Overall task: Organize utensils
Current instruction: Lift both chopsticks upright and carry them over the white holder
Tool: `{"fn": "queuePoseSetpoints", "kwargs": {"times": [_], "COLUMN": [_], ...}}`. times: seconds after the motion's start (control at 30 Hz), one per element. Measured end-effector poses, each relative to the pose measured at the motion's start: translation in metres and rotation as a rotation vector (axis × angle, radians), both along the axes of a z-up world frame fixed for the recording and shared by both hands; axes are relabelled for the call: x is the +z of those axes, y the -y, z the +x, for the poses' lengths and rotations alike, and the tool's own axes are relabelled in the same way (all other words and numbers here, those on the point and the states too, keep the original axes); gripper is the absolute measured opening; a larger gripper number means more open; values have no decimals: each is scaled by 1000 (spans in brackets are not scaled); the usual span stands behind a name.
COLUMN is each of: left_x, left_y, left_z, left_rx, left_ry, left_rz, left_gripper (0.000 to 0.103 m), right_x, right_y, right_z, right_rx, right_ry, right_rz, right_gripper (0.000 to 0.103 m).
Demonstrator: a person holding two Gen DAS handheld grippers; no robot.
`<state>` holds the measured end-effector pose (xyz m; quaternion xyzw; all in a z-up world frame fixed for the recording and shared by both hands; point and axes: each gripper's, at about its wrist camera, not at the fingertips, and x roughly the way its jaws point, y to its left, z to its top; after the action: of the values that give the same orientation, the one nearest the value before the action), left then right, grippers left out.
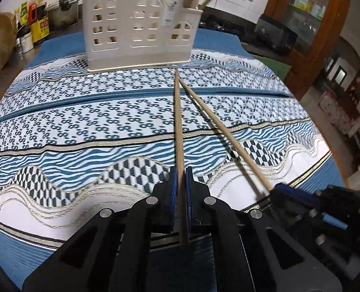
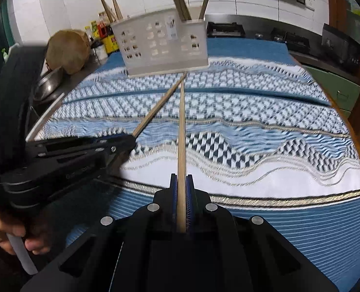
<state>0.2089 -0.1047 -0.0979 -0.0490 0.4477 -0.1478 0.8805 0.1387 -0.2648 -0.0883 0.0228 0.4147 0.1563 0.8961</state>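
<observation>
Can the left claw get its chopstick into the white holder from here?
Probably yes. The left claw is shut on a chopstick aimed at the holder, with only bare patterned cloth between. The right claw's chopstick nearly meets its tip, so they could knock together.

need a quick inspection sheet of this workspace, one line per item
surface: table under a blue and white patterned cloth.
job's things: cream utensil holder at the far side with wooden utensils standing in it; two wooden chopsticks, their far tips converging near the holder's base.
clutter: nothing seen on the cloth.
grippers: left tongs shut on the left chopstick; right tongs shut on the right chopstick.
cables: nothing seen.
surroundings: bottles and jars, a round wooden block, a stove, white tiled wall, wooden cabinet.
</observation>
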Motion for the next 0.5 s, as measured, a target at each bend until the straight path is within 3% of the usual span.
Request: {"fn": "queuePoseSetpoints", "kwargs": {"times": [0.13, 0.23, 0.5], "left_x": [15, 38, 78], "left_y": [-20, -35, -57], "left_z": [-4, -8, 3], "left_rx": [18, 29, 54], "left_ry": [41, 116, 254], "left_rz": [-53, -100, -124], "left_gripper": [5, 5, 5], "right_x": [33, 61, 123], "right_y": [7, 11, 12], "right_z": [-2, 1, 33], "right_rx": [-5, -2, 38], "right_ry": [78, 138, 202], "right_rz": [12, 22, 37], "right_gripper": [7, 7, 7]}}
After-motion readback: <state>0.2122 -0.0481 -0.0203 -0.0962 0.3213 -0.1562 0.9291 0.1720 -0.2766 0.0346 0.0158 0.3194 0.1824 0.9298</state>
